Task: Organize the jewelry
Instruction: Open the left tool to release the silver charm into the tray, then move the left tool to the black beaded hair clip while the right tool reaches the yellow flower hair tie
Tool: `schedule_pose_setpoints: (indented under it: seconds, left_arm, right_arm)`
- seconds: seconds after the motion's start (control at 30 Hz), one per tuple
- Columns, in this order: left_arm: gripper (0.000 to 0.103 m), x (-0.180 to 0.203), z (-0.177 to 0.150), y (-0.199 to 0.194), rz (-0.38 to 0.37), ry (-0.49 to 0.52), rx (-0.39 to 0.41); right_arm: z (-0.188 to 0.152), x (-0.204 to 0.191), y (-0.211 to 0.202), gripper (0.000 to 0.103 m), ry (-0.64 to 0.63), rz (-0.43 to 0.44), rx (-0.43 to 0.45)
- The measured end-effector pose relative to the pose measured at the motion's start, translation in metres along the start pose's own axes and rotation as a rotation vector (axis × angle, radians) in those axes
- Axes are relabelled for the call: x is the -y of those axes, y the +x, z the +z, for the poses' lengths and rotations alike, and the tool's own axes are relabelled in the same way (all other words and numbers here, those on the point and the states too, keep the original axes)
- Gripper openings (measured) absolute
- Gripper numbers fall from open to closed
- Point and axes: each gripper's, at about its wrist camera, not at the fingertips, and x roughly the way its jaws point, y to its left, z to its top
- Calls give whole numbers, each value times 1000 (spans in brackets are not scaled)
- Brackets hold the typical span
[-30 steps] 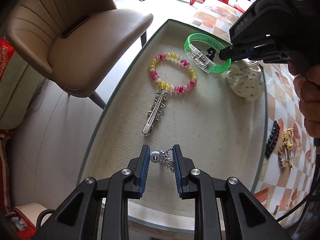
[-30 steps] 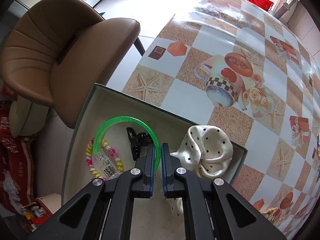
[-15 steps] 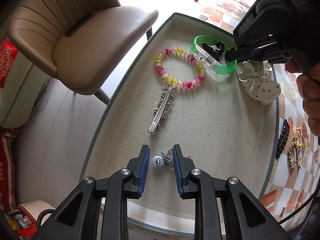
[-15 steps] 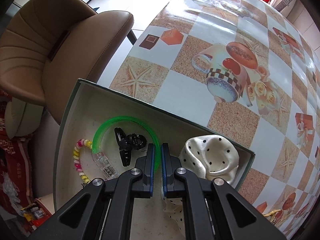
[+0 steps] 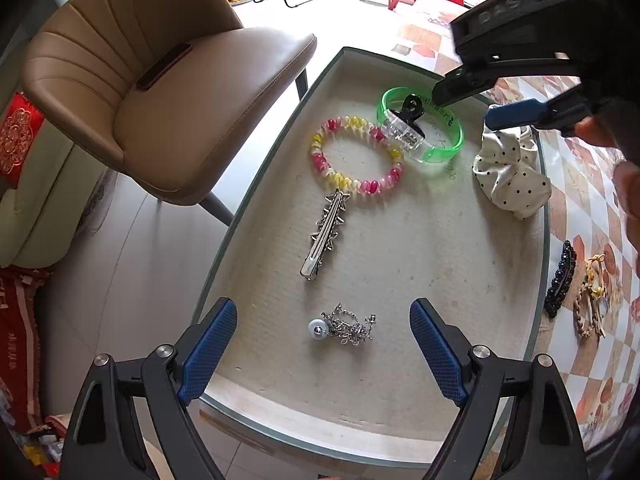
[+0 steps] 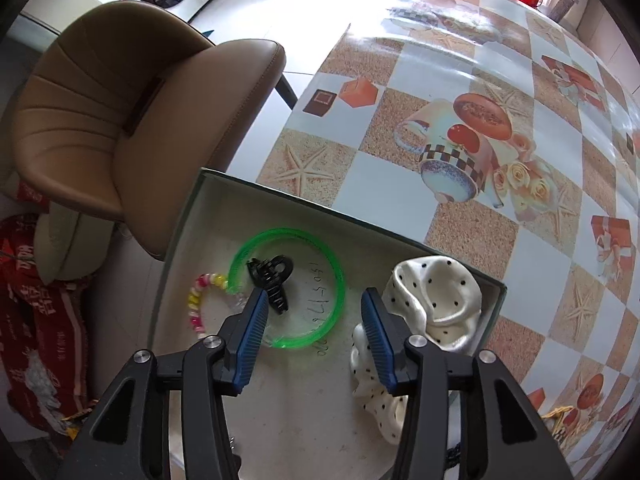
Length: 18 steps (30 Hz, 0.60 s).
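My left gripper (image 5: 320, 320) points down into the beige-lined tray (image 5: 248, 184), its jaws opening wide. A silver chain with a white pearl (image 5: 344, 326) lies loose on the tray floor between them, untouched. My right gripper (image 6: 316, 300) hangs over the tray's far end, and its jaws are opening too. The green bangle (image 6: 340, 280) lies flat below it, free of the pads, with a black claw clip (image 6: 272, 280) inside the ring. A pink-and-yellow bead bracelet (image 5: 352, 156), a silver star hair clip (image 5: 326, 236) and a white polka-dot scrunchie (image 5: 512, 176) also lie in the tray.
A tan padded chair (image 5: 160, 80) stands close against the tray's left side. On the patterned tablecloth (image 6: 480, 120) right of the tray lie a black beaded hair clip (image 5: 560, 280) and a braided tan piece (image 5: 592, 304). A hand (image 5: 628, 184) holds the right gripper.
Both grippers have opened. The left one let go of the silver chain, which now rests on the tray floor. The right one released the green bangle, which lies flat.
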Motion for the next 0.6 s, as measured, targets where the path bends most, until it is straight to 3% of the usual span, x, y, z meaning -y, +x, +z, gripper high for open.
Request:
schedule_pose_setpoints:
  seconds: [0.33,0.37,0.4,0.43,0.6]
  left_arm:
    - [91,15,5,-22,5,61,18]
    - [93,17,4,-25,4,67,21]
    - [103,19,4,-27,0,76,21]
    - [103,22,4,-31,-3,85,35]
    - [103,41,5,-42,-17,154,47]
  right_arm:
    - [-35,30,-49,67,72,64,45]
    - [-40,36,-56,69,87,69,50]
    - [-44,41,-60,77,95,73,54]
    - [-48,46,-66,81,105,79,62]
    - [-70,80,-91,81,171,87,95]
